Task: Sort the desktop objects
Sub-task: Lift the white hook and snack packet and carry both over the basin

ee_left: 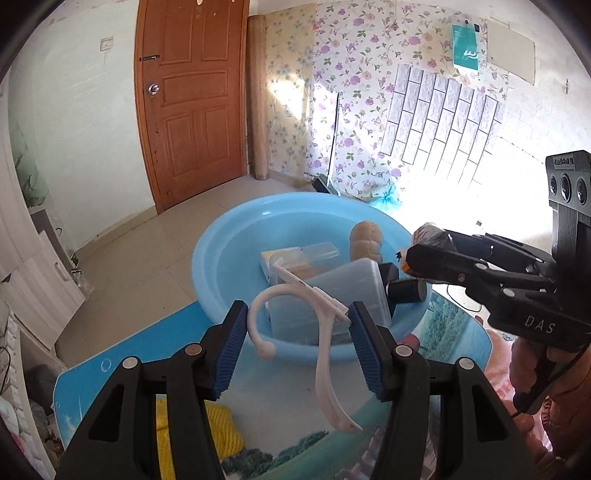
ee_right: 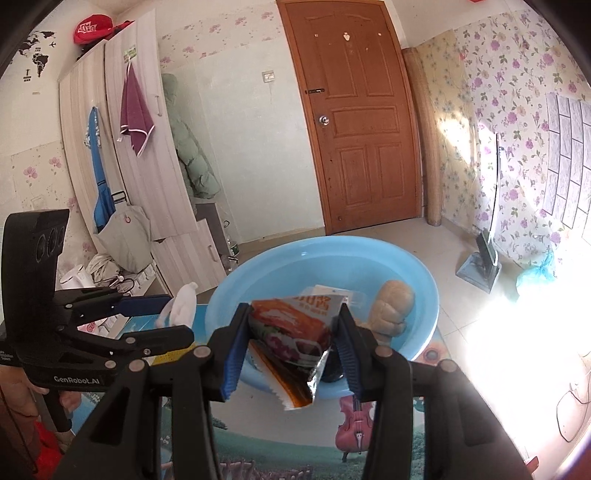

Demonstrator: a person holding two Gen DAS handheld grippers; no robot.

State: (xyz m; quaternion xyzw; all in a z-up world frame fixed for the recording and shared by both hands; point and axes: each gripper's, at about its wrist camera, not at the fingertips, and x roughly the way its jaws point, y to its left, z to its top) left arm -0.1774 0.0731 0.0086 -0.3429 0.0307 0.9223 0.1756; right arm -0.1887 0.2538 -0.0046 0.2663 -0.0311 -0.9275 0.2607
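The left gripper (ee_left: 295, 343) stands partly open and pinches a white plastic hook-shaped hanger (ee_left: 321, 339), which dangles between its blue pads (ee_left: 364, 350). The right gripper (ee_right: 290, 343) is likewise part-closed, clamped on a crumpled foil snack packet (ee_right: 291, 332) printed in orange and red. Both hang above the table (ee_left: 288, 398), whose top carries a glossy printed landscape, with a violin picture (ee_right: 354, 424) near the right gripper. Something yellow (ee_left: 221, 432) shows under the left gripper.

Just beyond sits a light blue plastic basin (ee_left: 229, 243) on the table, holding a translucent box (ee_left: 343, 291), a tan knobbly lump (ee_left: 367, 240) and a dark cylinder (ee_left: 406, 290).

Further off lies a pale tiled floor (ee_left: 140, 258), then a brown panelled wooden door (ee_right: 354, 122), floral wallpaper (ee_left: 354, 92) and a rolled mat (ee_left: 258, 99) standing beside the door. A pale wardrobe (ee_right: 147, 155) with a maroon towel (ee_right: 135, 110) stands on the left wall, a red cap (ee_right: 92, 27) on top. Strong sunlight washes out the floor at the right.
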